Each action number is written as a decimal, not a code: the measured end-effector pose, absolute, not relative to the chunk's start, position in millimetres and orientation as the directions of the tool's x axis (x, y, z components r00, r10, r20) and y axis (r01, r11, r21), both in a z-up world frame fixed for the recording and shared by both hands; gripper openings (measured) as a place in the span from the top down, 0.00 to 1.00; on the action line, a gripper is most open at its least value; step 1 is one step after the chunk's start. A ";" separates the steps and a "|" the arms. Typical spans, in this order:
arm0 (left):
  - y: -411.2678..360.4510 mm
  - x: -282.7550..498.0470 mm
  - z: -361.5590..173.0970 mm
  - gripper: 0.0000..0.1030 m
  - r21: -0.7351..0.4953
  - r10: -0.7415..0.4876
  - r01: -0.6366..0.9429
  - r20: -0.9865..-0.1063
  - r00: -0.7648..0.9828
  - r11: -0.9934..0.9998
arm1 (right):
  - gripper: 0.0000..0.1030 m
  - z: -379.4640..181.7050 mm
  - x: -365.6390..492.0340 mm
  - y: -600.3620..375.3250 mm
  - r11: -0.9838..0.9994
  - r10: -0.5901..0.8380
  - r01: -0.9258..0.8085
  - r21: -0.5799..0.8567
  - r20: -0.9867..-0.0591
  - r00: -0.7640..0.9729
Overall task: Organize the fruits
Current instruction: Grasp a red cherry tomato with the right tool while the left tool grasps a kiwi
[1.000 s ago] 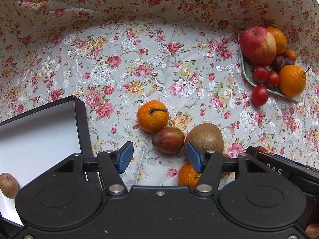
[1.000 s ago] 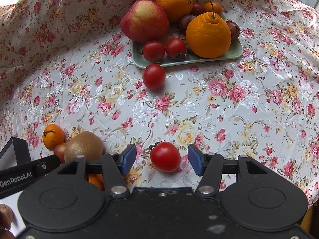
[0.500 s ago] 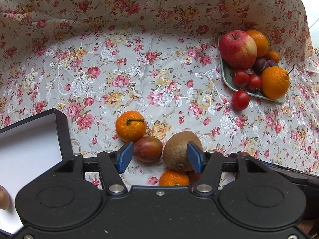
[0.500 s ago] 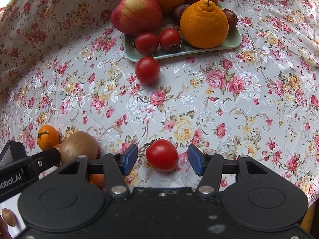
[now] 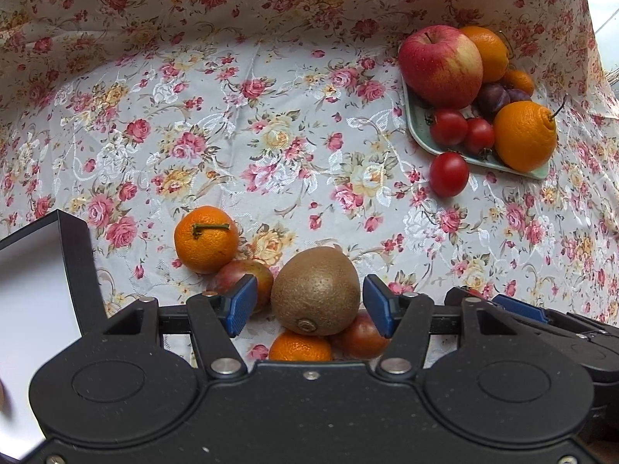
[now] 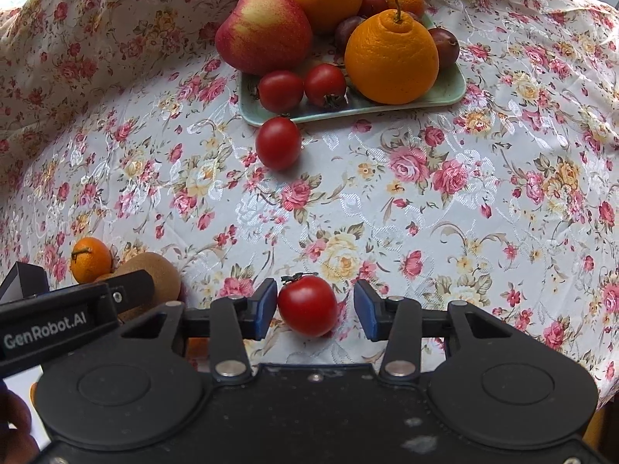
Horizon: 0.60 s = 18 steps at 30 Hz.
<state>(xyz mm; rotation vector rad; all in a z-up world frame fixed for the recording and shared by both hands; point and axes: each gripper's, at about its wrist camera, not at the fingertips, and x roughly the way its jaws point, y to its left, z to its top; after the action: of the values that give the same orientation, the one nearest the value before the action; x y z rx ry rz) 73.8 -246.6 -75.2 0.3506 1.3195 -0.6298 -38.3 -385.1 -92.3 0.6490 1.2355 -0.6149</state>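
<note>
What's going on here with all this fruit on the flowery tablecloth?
A person is sorting fruit with two handheld grippers. The left gripper is open around a kiwi, not yet gripping. The right gripper has just been closing around a tomato, a gap still showing. More fruit sits on a green tray.

L gripper [image 5: 309,305] now straddles kiwi [image 5: 315,290], R jaws narrowing round tomato [image 6: 307,305]

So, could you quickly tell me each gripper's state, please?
Left gripper: open around the fuzzy brown kiwi.
Right gripper: open, just closing around the round red tomato.
</note>
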 end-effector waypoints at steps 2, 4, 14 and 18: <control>-250.4 70.2 -75.9 0.36 -0.095 -0.218 0.622 -0.968 0.126 0.777 | 0.55 -91.4 -39.8 -386.5 0.673 -0.076 0.731 0.113 -0.972 0.221; -252.2 68.3 -76.8 0.36 -0.081 -0.212 0.630 -0.968 0.135 0.773 | 0.55 -91.8 -41.7 -388.6 0.666 -0.066 0.736 0.123 -0.973 0.222; -255.1 66.8 -76.6 0.37 -0.062 -0.199 0.638 -0.969 0.146 0.767 | 0.55 -98.5 -45.6 -390.7 0.641 -0.041 0.756 0.131 -0.978 0.204; -251.9 72.4 -76.2 0.36 -0.112 -0.224 0.616 -0.969 0.107 0.780 | 0.64 -96.7 -45.8 -387.9 0.654 -0.046 0.743 0.141 -0.973 0.225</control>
<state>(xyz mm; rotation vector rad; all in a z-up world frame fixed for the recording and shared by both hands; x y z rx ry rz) 72.4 -251.9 -76.2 0.3585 1.3282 -0.6374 -45.8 -387.9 -96.8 0.6908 1.2359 -0.6080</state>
